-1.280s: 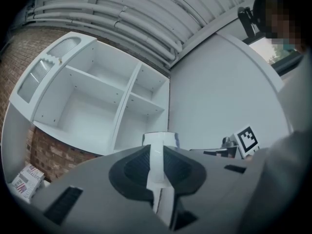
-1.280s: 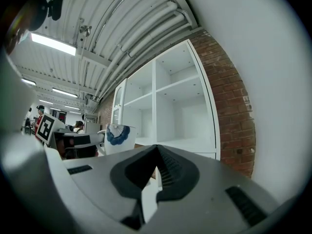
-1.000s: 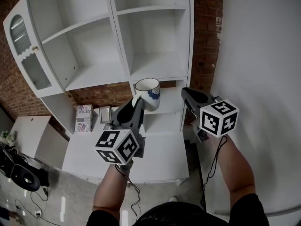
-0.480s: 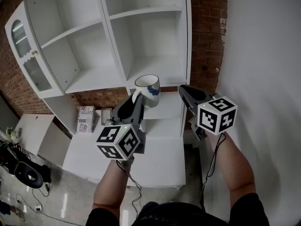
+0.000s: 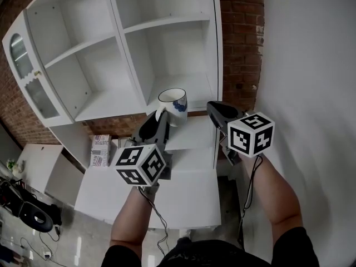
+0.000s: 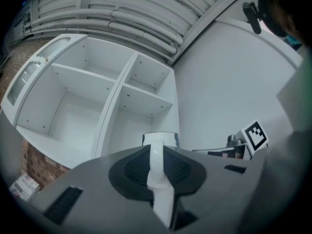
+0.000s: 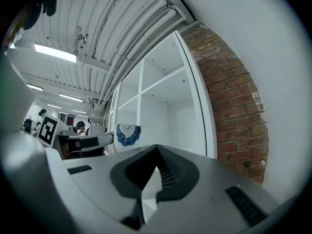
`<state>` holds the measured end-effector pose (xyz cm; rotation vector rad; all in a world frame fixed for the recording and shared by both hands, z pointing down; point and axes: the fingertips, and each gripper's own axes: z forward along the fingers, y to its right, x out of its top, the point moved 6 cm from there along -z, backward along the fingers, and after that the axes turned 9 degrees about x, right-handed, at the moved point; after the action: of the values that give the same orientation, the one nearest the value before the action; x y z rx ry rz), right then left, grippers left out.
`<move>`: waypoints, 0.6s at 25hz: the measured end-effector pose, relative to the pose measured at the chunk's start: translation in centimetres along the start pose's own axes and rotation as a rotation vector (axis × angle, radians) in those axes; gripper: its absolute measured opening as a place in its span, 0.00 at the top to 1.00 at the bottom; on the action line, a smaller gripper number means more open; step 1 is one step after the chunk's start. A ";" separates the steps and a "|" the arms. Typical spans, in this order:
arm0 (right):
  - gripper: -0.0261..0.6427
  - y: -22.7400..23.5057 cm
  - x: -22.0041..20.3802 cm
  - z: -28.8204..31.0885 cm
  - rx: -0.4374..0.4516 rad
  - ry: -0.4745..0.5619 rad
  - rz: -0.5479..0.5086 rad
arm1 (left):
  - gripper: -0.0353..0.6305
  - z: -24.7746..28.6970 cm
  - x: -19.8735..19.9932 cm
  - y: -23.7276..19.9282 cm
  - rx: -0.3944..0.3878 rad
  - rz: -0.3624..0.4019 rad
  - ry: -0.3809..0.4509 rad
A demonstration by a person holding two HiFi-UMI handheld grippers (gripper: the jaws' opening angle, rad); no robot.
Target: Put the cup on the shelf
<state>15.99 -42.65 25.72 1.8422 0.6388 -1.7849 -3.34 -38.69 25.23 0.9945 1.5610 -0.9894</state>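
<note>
1. left gripper (image 5: 160, 119) clamps the cup (image 5: 173, 105) by its handle; right gripper (image 5: 214, 108) rides beside it, jaws together, empty.
2. the cup has drawn nearer the shelf (image 5: 192, 87) and hangs upright before its right-hand compartment, so setting it down looks next.

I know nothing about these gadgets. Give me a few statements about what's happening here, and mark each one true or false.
1. The left hand-held gripper grips the cup by its handle. True.
2. The cup already stands on a shelf. False: it is held in the air in front of the white shelf unit.
3. The right hand-held gripper carries a second cup. False: nothing is between its jaws.
4. The cup is white with a blue pattern. True.
5. A brick wall shows beside the shelf unit. True.
</note>
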 end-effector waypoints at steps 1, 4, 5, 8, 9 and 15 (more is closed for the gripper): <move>0.96 0.2 0.1 0.4 -0.001 -0.001 -0.002 | 0.86 0.4 0.0 -0.2 -0.002 0.000 0.001; 0.96 0.6 0.4 1.6 -0.006 -0.002 -0.005 | 0.86 1.9 0.2 -1.0 -0.007 -0.002 0.005; 0.96 0.8 0.6 2.0 -0.009 -0.002 -0.007 | 0.86 2.4 0.3 -1.3 -0.008 -0.003 0.006; 0.96 1.5 1.0 3.4 -0.019 0.000 -0.013 | 0.86 4.2 0.4 -2.2 -0.012 0.001 0.009; 0.96 1.7 1.0 3.9 -0.023 0.000 -0.013 | 0.86 4.8 0.4 -2.6 -0.012 0.003 0.008; 0.96 3.5 0.8 6.7 -0.036 -0.007 -0.002 | 0.86 8.6 -0.3 -4.4 -0.006 0.003 -0.001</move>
<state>13.08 -49.60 24.83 1.8113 0.6660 -1.7687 -4.77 -48.19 24.62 0.9917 1.5605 -0.9828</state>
